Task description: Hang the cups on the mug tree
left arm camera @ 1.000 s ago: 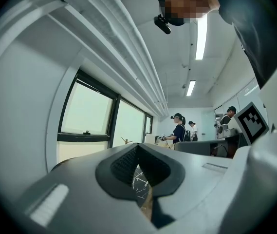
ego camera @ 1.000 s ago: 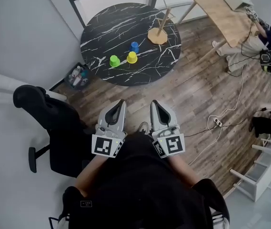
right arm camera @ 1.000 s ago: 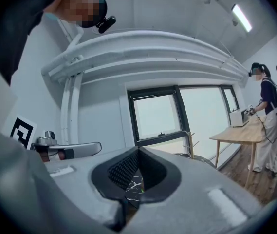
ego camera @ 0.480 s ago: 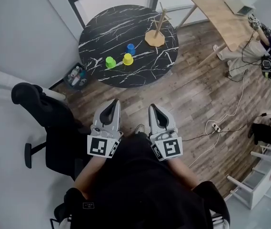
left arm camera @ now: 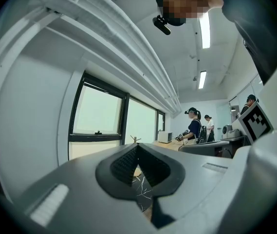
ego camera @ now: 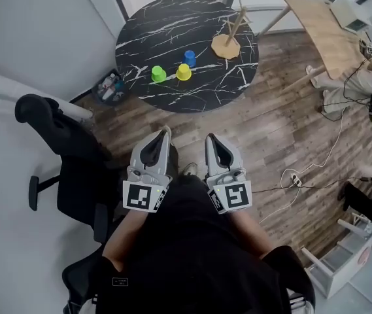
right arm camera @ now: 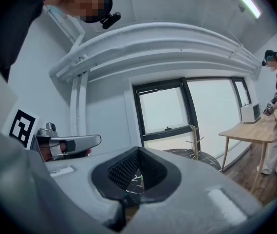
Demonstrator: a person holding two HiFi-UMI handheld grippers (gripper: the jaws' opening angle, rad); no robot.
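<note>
Three cups stood on the round black surface [ego camera: 148, 33]. The green cup [ego camera: 158, 74] had the yellow cup [ego camera: 183, 73] just beside it at 3 o'clock. The blue cup [ego camera: 189, 57] sat at 1 o'clock of the yellow one, close by. The tree [ego camera: 228, 41] stood on the same surface near its rim, at 2 o'clock of the cups and apart from all three.

You held both claws side by side in front of your body, over the wood floor [ego camera: 264, 129]. They were well short of the surface, which lay at 12 o'clock from them. Your left claw [ego camera: 166, 130] was closed, its pads pressed together with nothing between them. Your right claw [ego camera: 210, 137] was closed the same way and empty. Both pointed towards the surface. In the right gripper view the tree rose at 1 o'clock of the closed pads.

A black chair [ego camera: 58, 136] stood at 9 o'clock of your left claw. A wooden desk [ego camera: 323, 28] stood at 2 o'clock, beyond the surface.
</note>
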